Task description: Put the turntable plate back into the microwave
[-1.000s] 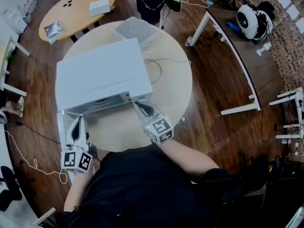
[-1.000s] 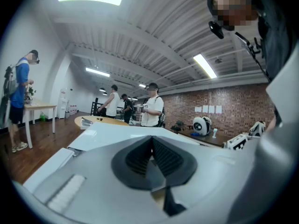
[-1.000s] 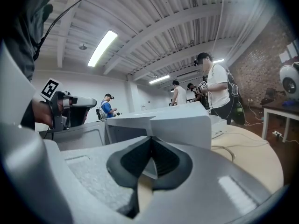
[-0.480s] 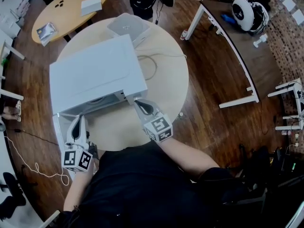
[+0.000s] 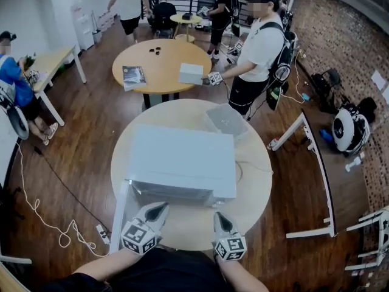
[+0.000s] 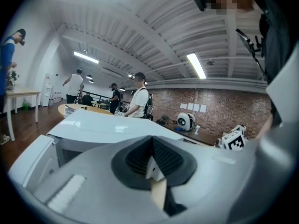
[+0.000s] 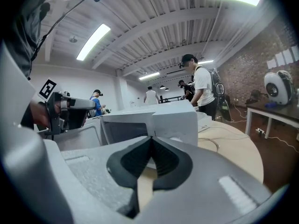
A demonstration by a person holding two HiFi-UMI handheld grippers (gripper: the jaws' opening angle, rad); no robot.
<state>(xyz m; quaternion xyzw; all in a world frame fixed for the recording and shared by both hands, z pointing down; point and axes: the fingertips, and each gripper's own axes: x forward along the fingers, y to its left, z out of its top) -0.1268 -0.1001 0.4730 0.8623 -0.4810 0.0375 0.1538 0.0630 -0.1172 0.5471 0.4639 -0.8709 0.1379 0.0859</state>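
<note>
White microwave (image 5: pixel 182 160) mid-tabletop (image 5: pixel 255 176), door (image 5: pixel 120 212) open at left. Shut & empty: left gripper (image 5: pixel 162 206), right gripper (image 5: pixel 218 214), by near edge. Vs earlier, head cam's tilted up.

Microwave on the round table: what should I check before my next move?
1. Access to the white box-shaped microwave: ok, its door stands swung out on the head view's left.
2. Nothing in the left gripper: ok, shut and empty.
3. Nothing in the right gripper: ok, shut and empty.
4. Glass turntable plate seated inside: cannot tell, no view shows it.
5. Thin cable on the round beige table apart from both grippers: ok.
</note>
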